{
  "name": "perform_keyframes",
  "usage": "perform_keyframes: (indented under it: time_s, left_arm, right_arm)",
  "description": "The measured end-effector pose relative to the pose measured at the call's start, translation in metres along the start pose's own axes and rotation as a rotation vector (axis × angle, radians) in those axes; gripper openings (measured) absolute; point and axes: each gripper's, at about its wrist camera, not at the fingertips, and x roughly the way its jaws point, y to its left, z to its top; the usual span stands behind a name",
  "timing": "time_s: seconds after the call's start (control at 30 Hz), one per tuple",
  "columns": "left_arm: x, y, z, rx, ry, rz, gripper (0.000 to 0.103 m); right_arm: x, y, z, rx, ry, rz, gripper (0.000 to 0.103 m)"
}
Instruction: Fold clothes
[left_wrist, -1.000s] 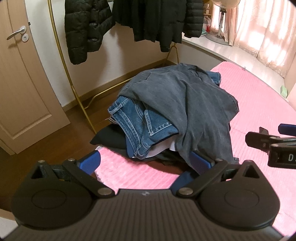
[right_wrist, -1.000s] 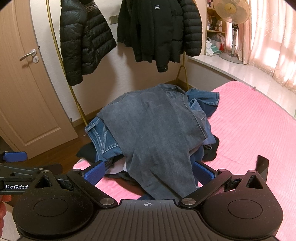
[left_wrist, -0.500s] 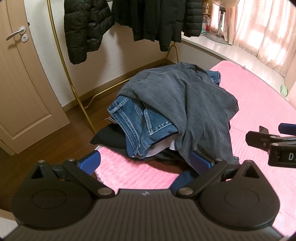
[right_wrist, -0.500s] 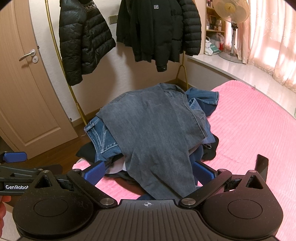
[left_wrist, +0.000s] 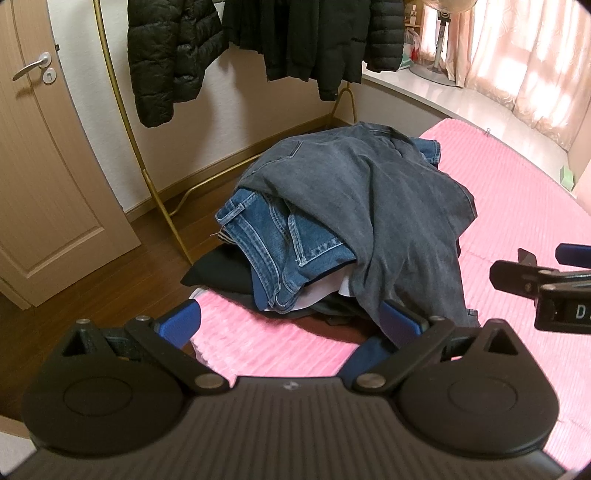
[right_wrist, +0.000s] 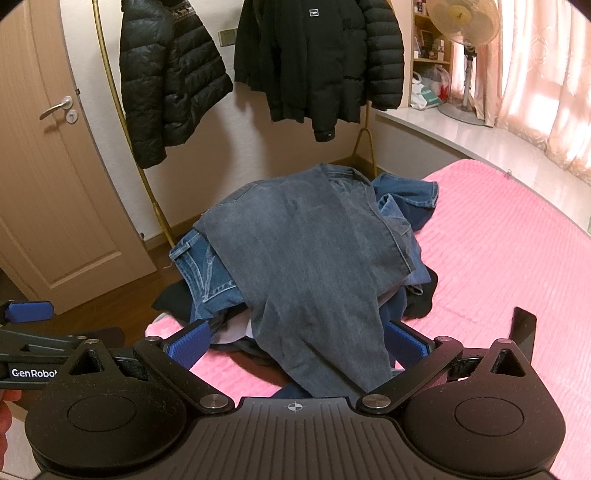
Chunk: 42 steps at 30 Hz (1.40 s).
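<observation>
A heap of clothes lies on the pink bed cover (left_wrist: 517, 192) (right_wrist: 498, 240). Grey jeans (left_wrist: 369, 192) (right_wrist: 306, 251) drape over the top, with one leg hanging toward me. Blue jeans (left_wrist: 280, 240) (right_wrist: 207, 266) stick out underneath on the left, above black and white garments. My left gripper (left_wrist: 291, 319) stands open just short of the heap, its right pad beside the grey leg. My right gripper (right_wrist: 297, 341) is open too, its blue pads either side of the grey leg's end. Neither holds cloth.
Black padded jackets (right_wrist: 173, 85) hang on a gold rail (left_wrist: 122, 122) against the wall behind the heap. A wooden door (left_wrist: 40, 177) stands at left over dark wood floor. A fan (right_wrist: 465, 26) and curtains are at right. The bed edge lies near the left gripper.
Both views have barely shifted; the heap and both open grippers stay as they were.
</observation>
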Motion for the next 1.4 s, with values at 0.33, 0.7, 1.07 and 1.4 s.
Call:
perform_keyframes:
  time_s: [0.33, 0.7, 1.07, 1.4]
  left_arm:
    - [0.002, -0.007, -0.003, -0.011, 0.012, 0.020, 0.101]
    - [-0.002, -0.025, -0.010, -0.019, 0.012, 0.043, 0.101]
    - [-0.002, 0.007, -0.026, -0.085, 0.012, 0.139, 0.101]
    - [0.089, 0.091, 0.017, -0.124, -0.030, 0.101, 0.102]
  right_arm:
    - [0.004, -0.008, -0.002, -0.013, 0.014, 0.018, 0.103]
    - [-0.004, -0.027, -0.007, -0.025, 0.014, 0.039, 0.103]
    - [0.007, -0.055, 0.012, -0.120, -0.034, 0.113, 0.103]
    - [0.116, 0.030, 0.070, -0.354, -0.052, 0.248, 0.102]
